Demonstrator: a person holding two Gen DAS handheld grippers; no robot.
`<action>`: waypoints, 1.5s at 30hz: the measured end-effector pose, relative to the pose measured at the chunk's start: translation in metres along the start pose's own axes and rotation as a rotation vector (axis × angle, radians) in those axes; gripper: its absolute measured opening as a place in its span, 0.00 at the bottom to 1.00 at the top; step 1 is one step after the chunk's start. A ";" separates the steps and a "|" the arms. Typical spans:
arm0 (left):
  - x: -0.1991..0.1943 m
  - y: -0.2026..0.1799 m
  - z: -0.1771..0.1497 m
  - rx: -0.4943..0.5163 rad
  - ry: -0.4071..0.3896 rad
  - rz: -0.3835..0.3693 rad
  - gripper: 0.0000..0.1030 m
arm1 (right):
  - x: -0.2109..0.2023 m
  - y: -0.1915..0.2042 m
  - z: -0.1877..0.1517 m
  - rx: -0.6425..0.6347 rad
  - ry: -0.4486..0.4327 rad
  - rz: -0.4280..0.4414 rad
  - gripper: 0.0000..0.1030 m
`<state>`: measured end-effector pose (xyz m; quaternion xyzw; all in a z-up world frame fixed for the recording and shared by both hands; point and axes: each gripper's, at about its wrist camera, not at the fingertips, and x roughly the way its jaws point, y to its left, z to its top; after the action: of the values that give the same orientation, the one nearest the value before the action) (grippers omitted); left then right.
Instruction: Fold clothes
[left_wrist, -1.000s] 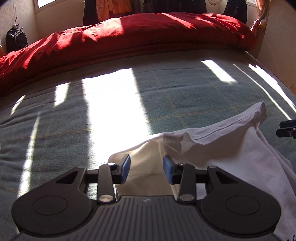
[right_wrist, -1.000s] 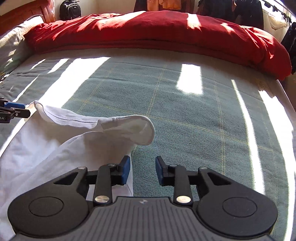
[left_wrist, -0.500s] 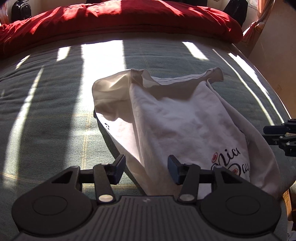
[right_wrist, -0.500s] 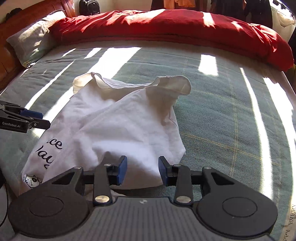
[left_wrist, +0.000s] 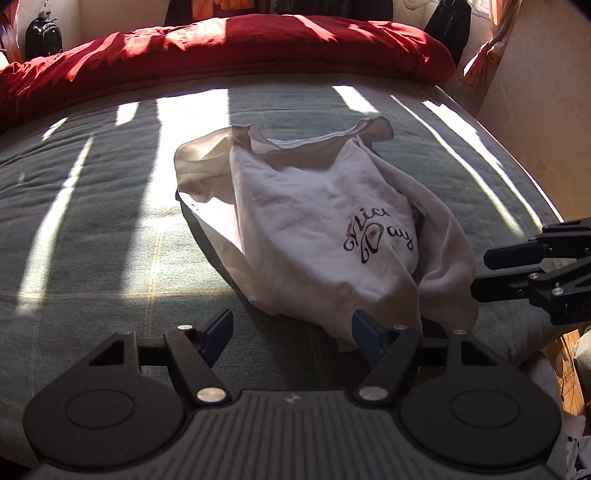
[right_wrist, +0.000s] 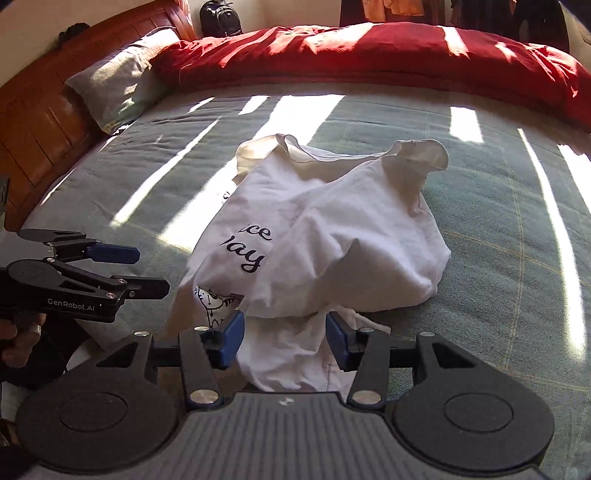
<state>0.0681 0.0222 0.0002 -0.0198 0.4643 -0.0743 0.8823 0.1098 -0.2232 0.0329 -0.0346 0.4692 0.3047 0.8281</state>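
**White T-shirt loose on the bed**

The white T-shirt lies crumpled near the bed's near edge, print up; the left gripper spreads wider over bare cover; the right gripper spreads wider too, cloth between its pads unpinched; a red duvet lines the far edge.

A fold of the white shirt hides part of its lettering.

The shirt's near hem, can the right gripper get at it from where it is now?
Probably yes. The right gripper has its jaws opening with the shirt hem lying loose between them, nothing covering it, and the left gripper stands off to the side.
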 end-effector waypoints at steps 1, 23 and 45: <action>-0.001 0.000 -0.002 -0.004 -0.002 -0.002 0.70 | 0.001 0.004 -0.002 -0.003 0.002 0.000 0.52; 0.001 0.001 -0.018 -0.009 0.030 -0.011 0.70 | -0.026 -0.043 0.001 -0.084 -0.051 -0.248 0.04; 0.021 0.005 -0.011 0.006 0.068 0.025 0.75 | -0.046 -0.185 0.040 -0.091 0.062 -0.726 0.03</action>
<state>0.0716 0.0241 -0.0239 -0.0089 0.4941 -0.0652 0.8669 0.2226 -0.3810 0.0497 -0.2447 0.4373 0.0105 0.8653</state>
